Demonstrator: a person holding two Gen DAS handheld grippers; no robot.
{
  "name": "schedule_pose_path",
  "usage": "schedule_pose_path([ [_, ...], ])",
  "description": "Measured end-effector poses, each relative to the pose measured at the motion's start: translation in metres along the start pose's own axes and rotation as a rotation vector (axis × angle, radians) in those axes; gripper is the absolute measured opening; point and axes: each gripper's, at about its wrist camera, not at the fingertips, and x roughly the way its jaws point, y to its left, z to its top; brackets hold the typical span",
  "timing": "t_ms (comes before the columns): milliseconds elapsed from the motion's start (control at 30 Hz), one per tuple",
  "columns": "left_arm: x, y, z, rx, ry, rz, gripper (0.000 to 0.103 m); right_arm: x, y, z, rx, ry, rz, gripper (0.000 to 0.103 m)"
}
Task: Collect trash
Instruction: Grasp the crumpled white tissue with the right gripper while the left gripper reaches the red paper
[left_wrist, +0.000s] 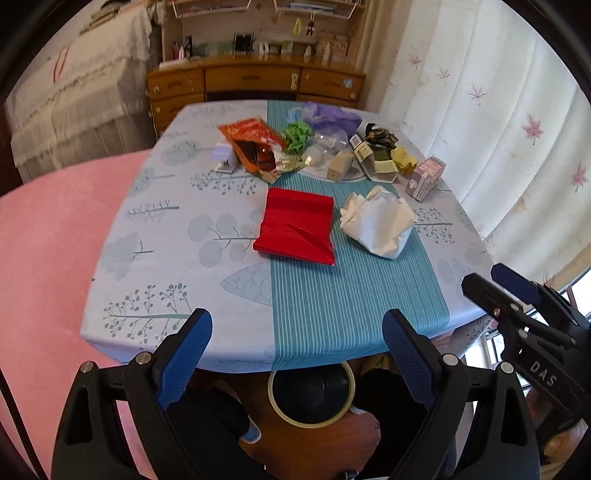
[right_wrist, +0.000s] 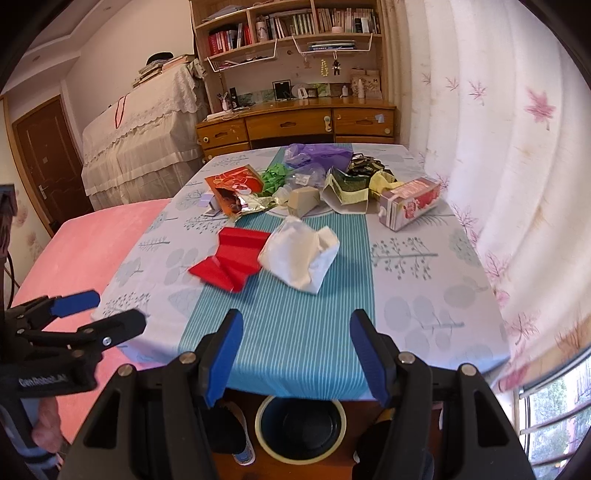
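Trash lies on a table (left_wrist: 166, 229) with a leaf-print cloth: a red folded card (left_wrist: 295, 229) (right_wrist: 232, 262) and a white crumpled paper (left_wrist: 376, 221) (right_wrist: 301, 251) in the middle. Farther back are an orange snack bag (left_wrist: 255, 147) (right_wrist: 232, 188), green crumpled paper (left_wrist: 297, 134), a purple plastic bag (left_wrist: 332, 114) and a pink carton (left_wrist: 424, 177) (right_wrist: 410, 203). A round bin (left_wrist: 312, 398) (right_wrist: 301, 428) stands on the floor below the table's near edge. My left gripper (left_wrist: 297, 321) (right_wrist: 116, 306) and right gripper (right_wrist: 297, 317) (left_wrist: 482, 277) hover open over that edge, holding nothing.
A pink-covered bed (left_wrist: 48, 258) borders the table's left side. White flowered curtains (right_wrist: 498, 147) hang along the right. A wooden desk (right_wrist: 295, 125) with shelves stands behind the table. A person's shoe (right_wrist: 242, 452) shows on the floor beside the bin.
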Motion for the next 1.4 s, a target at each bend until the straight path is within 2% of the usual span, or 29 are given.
schedule_pose_path([
  [133,0.025,0.013,0.013,0.001,0.042,0.0,0.092,0.035,-0.011,0.019,0.021,0.029,0.014,0.061],
  [300,0.069,0.028,0.026,-0.064,0.127,-0.06,0.092,0.079,-0.023,0.032,0.059,0.08,0.054,0.062],
  [333,0.079,0.031,0.028,-0.089,0.14,-0.075,0.091,0.091,-0.023,0.033,0.06,0.094,0.06,0.062],
  [433,0.11,0.04,0.032,-0.176,0.194,-0.137,0.07,0.115,-0.026,0.036,0.065,0.128,0.071,0.062],
  [467,0.121,0.044,0.034,-0.212,0.22,-0.161,0.067,0.123,-0.027,0.037,0.07,0.137,0.075,0.062],
  [533,0.136,0.049,0.037,-0.271,0.229,-0.193,0.067,0.135,-0.03,0.038,0.077,0.149,0.091,0.062],
  [567,0.135,0.05,0.04,-0.28,0.188,-0.196,0.067,0.138,-0.03,0.039,0.08,0.15,0.1,0.062],
  [600,0.138,0.049,0.043,-0.281,0.181,-0.204,0.067,0.141,-0.031,0.04,0.081,0.148,0.108,0.062],
  [700,0.153,0.047,0.051,-0.33,0.21,-0.256,0.067,0.149,-0.033,0.043,0.086,0.134,0.141,0.062],
  [800,0.16,0.04,0.061,-0.329,0.195,-0.254,0.067,0.155,-0.032,0.046,0.086,0.121,0.164,0.061],
  [833,0.164,0.038,0.065,-0.333,0.192,-0.244,0.067,0.156,-0.03,0.046,0.077,0.113,0.168,0.057],
  [867,0.164,0.038,0.069,-0.339,0.187,-0.241,0.067,0.157,-0.03,0.047,0.073,0.109,0.171,0.048],
  [933,0.169,0.037,0.076,-0.359,0.183,-0.231,0.067,0.159,-0.029,0.047,0.07,0.111,0.174,0.035],
  [1067,0.18,0.035,0.093,-0.382,0.18,-0.206,0.067,0.158,-0.032,0.048,0.074,0.099,0.188,0.032],
  [1233,0.19,0.023,0.106,-0.304,0.19,-0.191,0.067,0.158,-0.042,0.047,0.091,0.097,0.198,0.031],
  [1300,0.193,0.019,0.109,-0.279,0.193,-0.187,0.058,0.159,-0.045,0.047,0.1,0.096,0.2,0.031],
  [1367,0.195,0.016,0.109,-0.269,0.195,-0.174,0.033,0.159,-0.049,0.047,0.113,0.089,0.197,0.031],
  [1400,0.197,0.016,0.108,-0.27,0.199,-0.178,0.025,0.159,-0.05,0.047,0.12,0.087,0.198,0.031],
])
